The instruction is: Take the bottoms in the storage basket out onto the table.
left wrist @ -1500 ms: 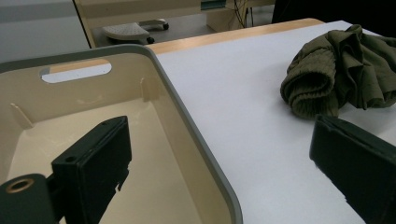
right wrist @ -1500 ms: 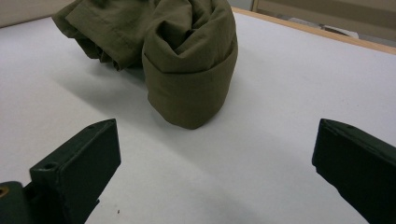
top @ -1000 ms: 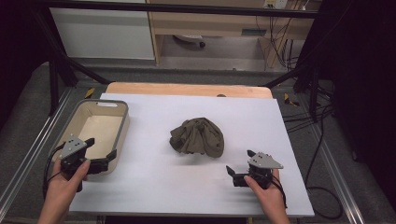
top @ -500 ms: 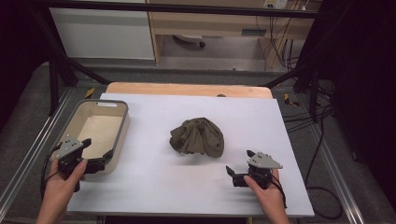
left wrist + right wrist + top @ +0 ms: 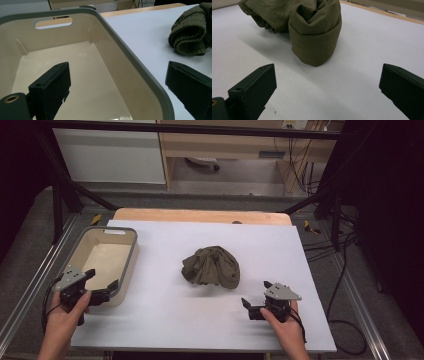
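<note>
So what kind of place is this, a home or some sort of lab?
Most likely a lab or recording workspace: a white table inside a black metal frame, loose cables on the floor, and only a beige bin and a crumpled olive garment laid out.

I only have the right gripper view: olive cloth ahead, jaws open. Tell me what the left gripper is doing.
Observer: The left gripper hangs open at the near end of a tub, one jaw inside the rim, one outside.
Operator: Say what's in the tub.
Observer: Nothing; its cream floor is bare in the left gripper view.
Operator: Place the tub against the cloth.
Observer: It stands at the table's left edge; the cloth lies mid-table, apart from it, with the right gripper nearer the person.
</note>
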`<state>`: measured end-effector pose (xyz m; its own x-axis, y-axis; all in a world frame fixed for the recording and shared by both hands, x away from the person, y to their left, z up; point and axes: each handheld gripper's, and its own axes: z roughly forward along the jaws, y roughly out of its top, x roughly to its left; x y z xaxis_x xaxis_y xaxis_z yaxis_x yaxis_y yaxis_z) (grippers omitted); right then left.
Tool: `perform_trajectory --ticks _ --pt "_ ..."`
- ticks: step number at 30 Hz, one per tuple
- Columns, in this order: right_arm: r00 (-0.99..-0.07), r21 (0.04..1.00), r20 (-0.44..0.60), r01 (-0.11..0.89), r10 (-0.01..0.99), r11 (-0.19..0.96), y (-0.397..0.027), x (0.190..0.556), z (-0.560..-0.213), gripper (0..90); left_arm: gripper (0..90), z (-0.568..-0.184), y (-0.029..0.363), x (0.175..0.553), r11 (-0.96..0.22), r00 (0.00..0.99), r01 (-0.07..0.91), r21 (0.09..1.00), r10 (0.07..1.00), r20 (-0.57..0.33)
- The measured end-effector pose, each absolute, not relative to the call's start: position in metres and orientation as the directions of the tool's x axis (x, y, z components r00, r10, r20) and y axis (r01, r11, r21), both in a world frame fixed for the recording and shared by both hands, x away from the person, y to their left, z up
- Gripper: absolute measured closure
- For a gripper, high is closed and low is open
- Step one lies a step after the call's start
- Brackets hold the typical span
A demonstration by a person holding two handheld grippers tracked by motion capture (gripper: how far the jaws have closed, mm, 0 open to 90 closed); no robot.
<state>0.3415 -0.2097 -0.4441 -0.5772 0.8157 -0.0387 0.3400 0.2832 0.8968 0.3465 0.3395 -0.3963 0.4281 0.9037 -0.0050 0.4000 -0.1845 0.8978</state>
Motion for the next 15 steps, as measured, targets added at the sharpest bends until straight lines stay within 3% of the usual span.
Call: perform_trajectory --ticks 15 --pt "-0.554 0.891 -0.044 0.354 0.831 0.283 -0.2116 0.3439 -0.4472 1.9 5.5 -0.3939 0.3335 0.3455 -0.205 0.440 0.368 0.907 0.898 0.024"
